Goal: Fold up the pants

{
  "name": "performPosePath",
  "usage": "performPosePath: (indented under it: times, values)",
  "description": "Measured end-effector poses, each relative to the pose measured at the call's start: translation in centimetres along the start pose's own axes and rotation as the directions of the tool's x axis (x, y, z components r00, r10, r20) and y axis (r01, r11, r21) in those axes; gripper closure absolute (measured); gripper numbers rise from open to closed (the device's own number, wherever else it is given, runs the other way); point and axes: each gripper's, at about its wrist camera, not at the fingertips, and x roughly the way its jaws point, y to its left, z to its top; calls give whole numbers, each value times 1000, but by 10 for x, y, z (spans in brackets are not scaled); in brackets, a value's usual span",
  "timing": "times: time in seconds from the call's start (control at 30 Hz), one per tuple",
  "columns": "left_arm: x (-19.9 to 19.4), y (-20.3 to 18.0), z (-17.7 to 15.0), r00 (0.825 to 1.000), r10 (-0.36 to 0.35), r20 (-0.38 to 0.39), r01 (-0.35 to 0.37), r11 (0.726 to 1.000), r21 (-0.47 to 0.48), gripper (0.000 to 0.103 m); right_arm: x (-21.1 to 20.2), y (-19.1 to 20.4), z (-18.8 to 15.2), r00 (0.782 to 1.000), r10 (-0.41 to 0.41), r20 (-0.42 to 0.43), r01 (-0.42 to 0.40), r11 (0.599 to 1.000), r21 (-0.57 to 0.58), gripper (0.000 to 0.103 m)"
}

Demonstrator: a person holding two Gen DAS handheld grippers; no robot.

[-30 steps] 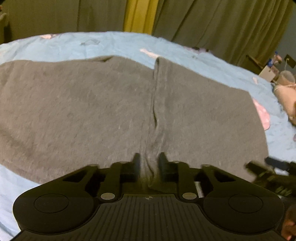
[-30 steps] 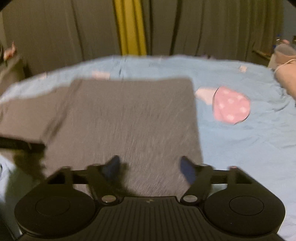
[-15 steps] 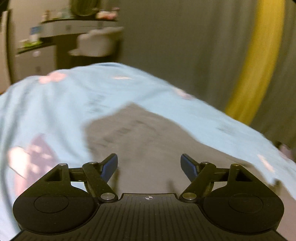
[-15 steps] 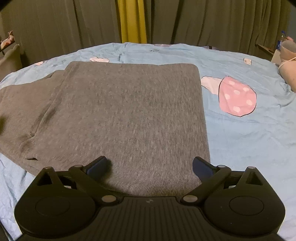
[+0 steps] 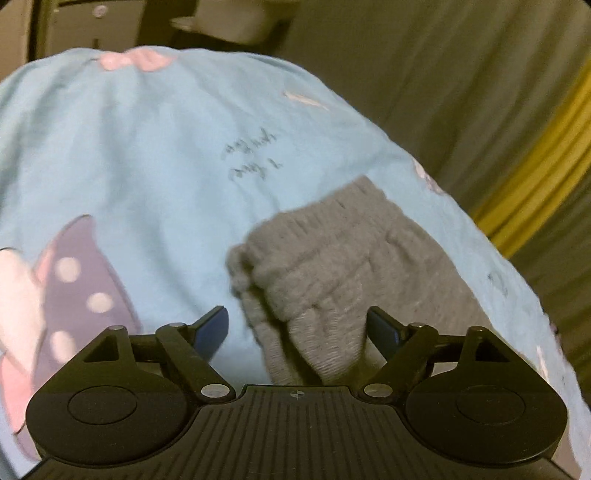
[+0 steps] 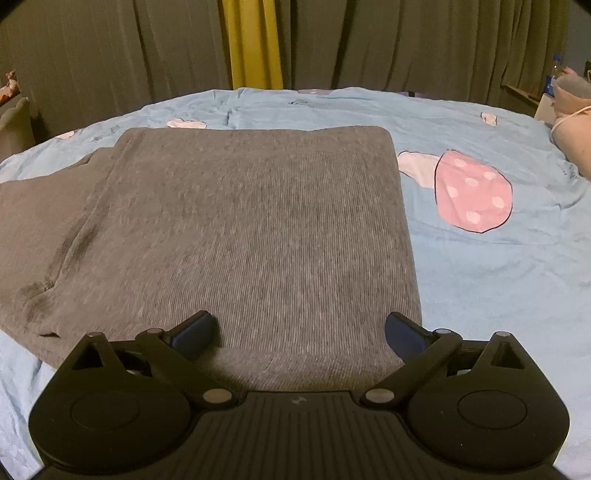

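The grey pants [image 6: 251, 229] lie flat on the light blue bed sheet [image 6: 480, 277], folded into a wide rectangle with a seam ridge on the left. My right gripper [image 6: 297, 330] is open and empty, just above the near edge of the folded part. In the left wrist view the ribbed grey waistband end [image 5: 332, 266] of the pants lies bunched on the sheet [image 5: 147, 166]. My left gripper [image 5: 297, 328] is open, its fingers on either side of that end, not gripping it.
Pink polka-dot prints mark the sheet [image 6: 472, 192] [image 5: 77, 280]. Dark curtains with a yellow strip [image 6: 253, 44] hang behind the bed. A pale bundle [image 6: 572, 136] sits at the far right edge. Furniture [image 5: 229, 22] stands beyond the bed on the left.
My left gripper let go of the pants' middle seam, opened, and swung left to the waistband end. My right gripper stayed open and steadied over the near edge.
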Motion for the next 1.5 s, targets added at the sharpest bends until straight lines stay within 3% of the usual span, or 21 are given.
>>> performPosePath:
  times: [0.1, 0.2, 0.33, 0.43, 0.53, 0.67, 0.7, 0.8, 0.9, 0.97, 1.1, 1.2, 1.27, 1.33, 1.43, 1.5]
  values:
    - [9, -3, 1, 1000, -4, 2, 4, 999, 32, 20, 1, -3, 1, 1000, 11, 5, -11, 1000, 19, 4]
    - [10, 2, 4, 999, -40, 21, 40, 999, -15, 23, 2, -2, 1, 1000, 9, 13, -9, 1000, 17, 4]
    - [13, 22, 3, 995, -93, 31, 95, 994, -61, 39, 3, -3, 2, 1000, 13, 20, -14, 1000, 24, 4]
    - [8, 26, 1, 991, -129, 46, 131, 990, -45, 43, 3, -4, 2, 1000, 18, 22, -19, 999, 30, 4]
    - [9, 27, -2, 993, -118, 32, 119, 991, -58, 39, 3, -5, 2, 1000, 19, 21, -19, 999, 28, 4]
    - [8, 10, -8, 996, -94, 13, 93, 995, 19, 20, 2, -5, 2, 1000, 20, 21, -20, 999, 30, 4]
    - [9, 5, -10, 996, -84, 15, 83, 996, 42, 20, 2, -5, 2, 1000, 20, 21, -20, 999, 29, 4]
    - [18, 0, -5, 999, -46, 10, 46, 999, 28, 26, 3, -5, 3, 1000, 21, 23, -21, 999, 27, 4]
    - [18, 10, 5, 997, -71, -6, 70, 995, -73, 45, 3, -5, 2, 999, 21, 25, -21, 999, 27, 4]
    - [14, 15, 7, 994, -112, -15, 110, 990, -87, 60, 3, -4, 2, 1000, 17, 27, -17, 1000, 24, 4]
    - [-10, -1, 9, 989, -140, 49, 140, 990, -2, 68, 2, -3, 0, 999, 13, 38, -14, 1000, 20, 4]
    - [-42, -36, 9, 976, -172, 133, 156, 980, 120, 70, 1, -7, 0, 999, 27, 39, -29, 999, 34, 4]
    - [-70, -69, 5, 954, -229, 195, 181, 955, 234, 70, 0, -11, 2, 998, 37, 43, -39, 998, 56, 4]
    - [-102, -109, -7, 918, -318, 238, 215, 902, 373, 70, -4, -16, 5, 998, 31, 57, -36, 995, 96, 4]
    - [-143, -173, -44, 849, -472, 236, 275, 777, 567, 70, -12, -31, 8, 994, 4, 106, -23, 983, 182, 4]
    - [-161, -212, -82, 801, -572, 177, 326, 665, 672, 70, -17, -45, 8, 991, -23, 129, -12, 964, 265, 4]
